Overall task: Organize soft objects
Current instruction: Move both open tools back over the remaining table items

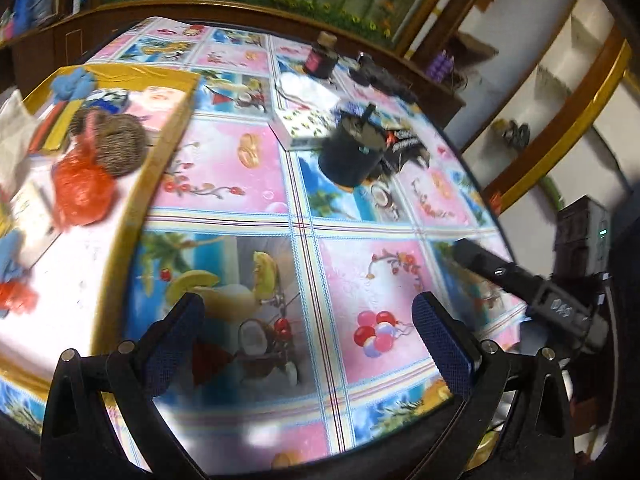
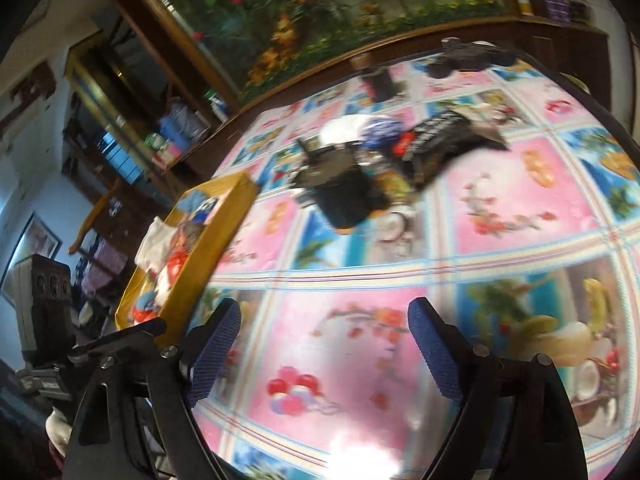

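Note:
A gold-rimmed tray [image 1: 168,148] at the table's left holds soft things: a red crumpled bag [image 1: 82,190], a brown fuzzy ball [image 1: 120,146], a blue soft piece [image 1: 74,82] and white cloth [image 1: 12,136]. The tray also shows in the right wrist view [image 2: 224,216]. My left gripper [image 1: 310,320] is open and empty above the patterned tablecloth, right of the tray. My right gripper [image 2: 324,328] is open and empty over the cloth, with the tray to its left. The other gripper's body [image 1: 556,300] shows at the right of the left wrist view.
A dark cup with items in it [image 1: 350,152] [image 2: 344,196] stands mid-table beside a black printed packet [image 2: 436,140]. A patterned box [image 1: 304,124], a dark bottle [image 1: 320,60] and black gadgets [image 1: 380,76] sit further back. A wooden cabinet and painted wall lie beyond.

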